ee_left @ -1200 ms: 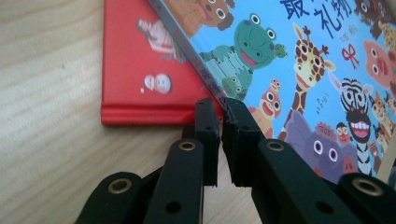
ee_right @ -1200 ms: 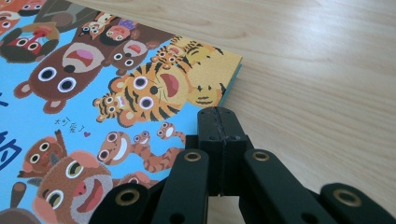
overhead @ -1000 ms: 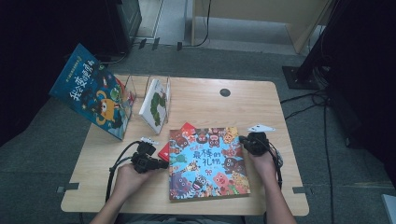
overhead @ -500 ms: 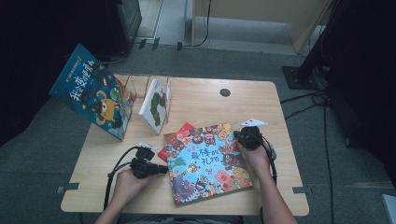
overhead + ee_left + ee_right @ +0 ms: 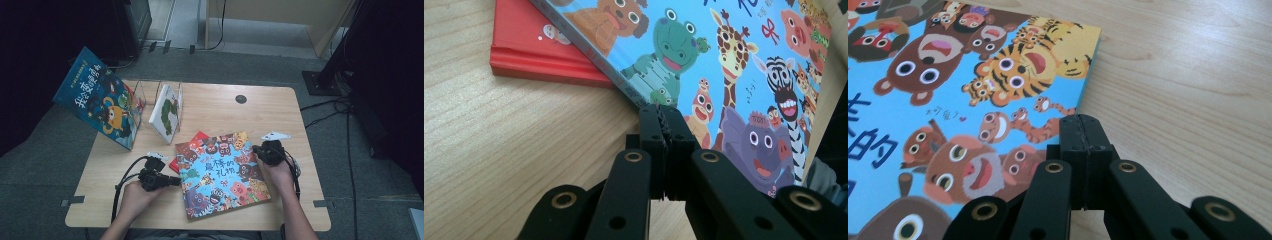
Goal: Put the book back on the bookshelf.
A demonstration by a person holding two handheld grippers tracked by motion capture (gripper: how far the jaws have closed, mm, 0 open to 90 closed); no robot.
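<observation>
1. High view: the animal picture book (image 5: 222,172) now lies turned counter-clockwise from where it lay a second ago, its top edge swung toward 11 o'clock and its lower right corner toward 4 o'clock. It rests at the table's (image 5: 210,107) near centre, overlapping the red book (image 5: 189,148) at its 10 o'clock corner. The left gripper (image 5: 172,181) sits against the book's 9 o'clock edge and the right gripper (image 5: 257,149) against its 3 o'clock edge. My reading is that the pair are rotating or squaring the book, perhaps toward the stand (image 5: 167,107) at 11 o'clock.

2. Left gripper view: the jaws are pressed together, tips touching the book's spine edge (image 5: 639,97), nothing between them. The red book lies at 11 o'clock.

3. Right gripper view: the jaws are likewise together, tips resting at the cover's edge by the tiger (image 5: 1020,62), with bare table at 3 o'clock. This looks like pushing, not gripping.
</observation>
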